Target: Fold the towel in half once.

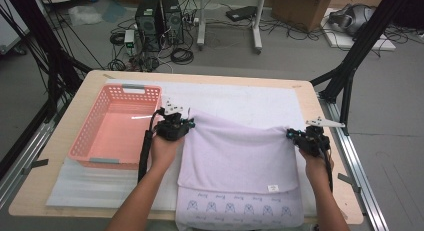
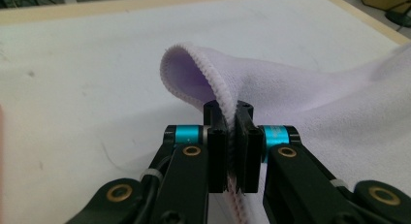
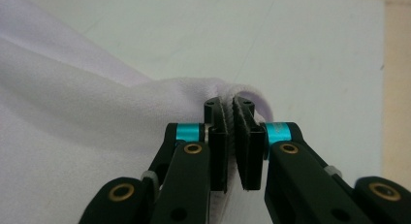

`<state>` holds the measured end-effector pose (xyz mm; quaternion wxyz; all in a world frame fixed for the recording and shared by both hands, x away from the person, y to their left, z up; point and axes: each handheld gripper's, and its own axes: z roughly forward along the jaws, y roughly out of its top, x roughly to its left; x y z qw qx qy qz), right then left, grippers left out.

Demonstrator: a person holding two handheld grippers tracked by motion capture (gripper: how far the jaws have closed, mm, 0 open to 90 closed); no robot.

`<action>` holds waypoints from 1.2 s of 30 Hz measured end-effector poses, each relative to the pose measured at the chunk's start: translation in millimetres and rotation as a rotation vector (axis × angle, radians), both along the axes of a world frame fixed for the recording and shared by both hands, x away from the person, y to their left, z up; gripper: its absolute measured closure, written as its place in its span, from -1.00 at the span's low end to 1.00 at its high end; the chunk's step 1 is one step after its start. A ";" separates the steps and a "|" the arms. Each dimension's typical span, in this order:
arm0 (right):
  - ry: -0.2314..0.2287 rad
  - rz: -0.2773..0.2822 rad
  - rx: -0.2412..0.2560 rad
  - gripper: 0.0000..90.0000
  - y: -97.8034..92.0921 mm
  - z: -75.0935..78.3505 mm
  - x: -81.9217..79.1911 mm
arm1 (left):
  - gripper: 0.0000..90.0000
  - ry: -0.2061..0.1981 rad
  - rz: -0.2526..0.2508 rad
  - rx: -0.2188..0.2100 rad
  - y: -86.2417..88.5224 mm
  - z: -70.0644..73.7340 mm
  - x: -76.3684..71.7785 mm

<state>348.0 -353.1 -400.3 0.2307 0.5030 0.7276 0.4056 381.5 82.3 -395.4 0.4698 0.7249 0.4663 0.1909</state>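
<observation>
A pale lilac towel (image 1: 235, 156) lies on the white mat, its near end hanging over the table's front edge with a printed pattern. My left gripper (image 1: 187, 123) is shut on the towel's far left corner (image 2: 194, 69), whose stitched hem runs down between the jaws. My right gripper (image 1: 292, 134) is shut on the far right corner (image 3: 242, 90), the cloth bunched between the jaws. Both corners are lifted, and the far edge of the towel sags between them.
A pink plastic basket (image 1: 95, 136) stands empty on the left of the table. The white mat (image 1: 240, 98) covers the wooden table top (image 1: 42, 176). Beyond the table are computers, cables and boxes on the floor. Black frame posts stand at both sides.
</observation>
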 end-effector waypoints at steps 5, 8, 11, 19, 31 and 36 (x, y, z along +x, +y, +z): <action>-0.055 -0.026 0.019 0.89 3.4 14.6 26.6 | 0.89 -0.016 0.029 -0.013 3.3 3.0 20.8; -0.073 -0.040 0.011 0.89 6.7 17.1 42.1 | 0.89 -0.022 0.040 -0.017 3.3 6.6 32.8; -0.072 -0.059 0.001 0.89 8.9 16.4 57.1 | 0.89 -0.027 0.042 -0.020 2.7 8.2 43.6; -0.022 -0.090 0.004 0.56 11.8 5.5 74.3 | 0.59 0.035 -0.006 -0.033 -1.7 -8.6 49.9; -0.038 -0.022 0.018 0.35 3.1 16.9 42.6 | 0.12 -0.022 -0.102 -0.076 -13.2 2.5 17.7; -0.031 0.011 0.006 0.25 1.3 20.7 28.1 | 0.08 -0.026 -0.124 -0.137 -12.9 2.5 2.3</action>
